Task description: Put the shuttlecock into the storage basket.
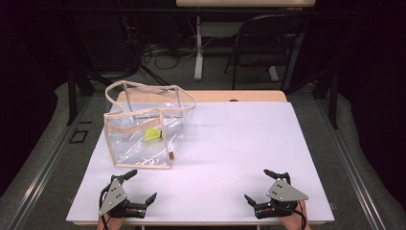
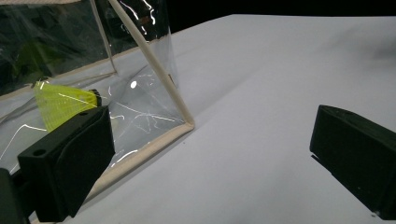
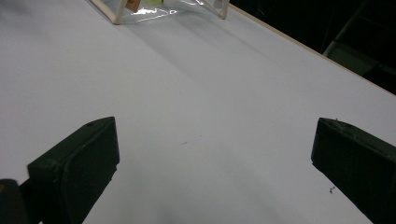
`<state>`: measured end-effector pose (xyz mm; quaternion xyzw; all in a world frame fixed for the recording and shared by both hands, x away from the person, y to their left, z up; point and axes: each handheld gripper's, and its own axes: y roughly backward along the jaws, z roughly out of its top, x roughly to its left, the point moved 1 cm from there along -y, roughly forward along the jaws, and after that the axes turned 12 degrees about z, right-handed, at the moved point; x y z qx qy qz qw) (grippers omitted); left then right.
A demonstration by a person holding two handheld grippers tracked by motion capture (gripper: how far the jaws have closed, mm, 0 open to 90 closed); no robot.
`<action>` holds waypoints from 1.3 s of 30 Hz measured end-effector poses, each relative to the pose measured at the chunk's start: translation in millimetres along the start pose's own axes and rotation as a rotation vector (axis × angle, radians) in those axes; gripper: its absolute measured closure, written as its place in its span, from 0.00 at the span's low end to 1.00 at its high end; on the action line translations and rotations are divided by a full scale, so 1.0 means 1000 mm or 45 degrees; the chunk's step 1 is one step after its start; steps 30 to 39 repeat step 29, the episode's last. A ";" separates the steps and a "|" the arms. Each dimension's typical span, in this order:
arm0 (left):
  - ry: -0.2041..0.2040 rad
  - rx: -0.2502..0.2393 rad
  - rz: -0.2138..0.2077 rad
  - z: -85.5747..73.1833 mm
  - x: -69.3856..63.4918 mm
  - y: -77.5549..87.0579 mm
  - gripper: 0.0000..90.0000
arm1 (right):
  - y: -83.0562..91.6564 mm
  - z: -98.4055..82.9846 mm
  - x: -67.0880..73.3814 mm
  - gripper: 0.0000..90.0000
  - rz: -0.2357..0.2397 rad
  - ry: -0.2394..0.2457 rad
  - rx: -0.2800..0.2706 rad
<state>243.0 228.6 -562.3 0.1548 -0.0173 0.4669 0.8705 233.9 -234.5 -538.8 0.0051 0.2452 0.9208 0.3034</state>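
Two grippers sit at the near edge of the white table top, and neither holds anything. We read the scene from the left.

Farthest left stands the clear plastic tote bag with beige trim and straps, upright on the left half of the table top, its mouth open upward. Standing that way it offers both its straps and its opening from above. Inside it, low and toward its middle, lies a small yellow-green object; through the glare we cannot tell what it is.

Next, the left gripper, just in front of the bag's near bottom edge but not touching it. Its jaws are spread wide. In the left gripper view the bag's near corner lies between them and a little ahead, and the yellow-green object shows through the wall. We judge this gripper is placed to work on the bag first.

Bare table top follows across the middle.

Last, the right gripper, well apart from the bag, jaws equally wide, resting low over the table top. Its own view looks across to the bag's base far off. We judge it is waiting in reserve.
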 end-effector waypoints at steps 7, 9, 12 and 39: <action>-0.006 0.003 -0.006 0.000 0.000 -0.001 0.00 | 0.004 -0.006 0.007 0.01 -0.021 0.053 -0.042; -0.005 0.005 -0.007 0.000 -0.001 -0.001 0.00 | 0.006 -0.007 0.008 0.00 -0.027 0.062 -0.053; -0.005 0.008 -0.011 0.000 -0.001 -0.001 0.00 | 0.006 -0.008 0.008 0.01 -0.036 0.065 -0.061; -0.017 0.006 -0.019 0.000 -0.001 -0.002 0.00 | 0.007 -0.009 0.002 0.01 -0.075 0.045 -0.097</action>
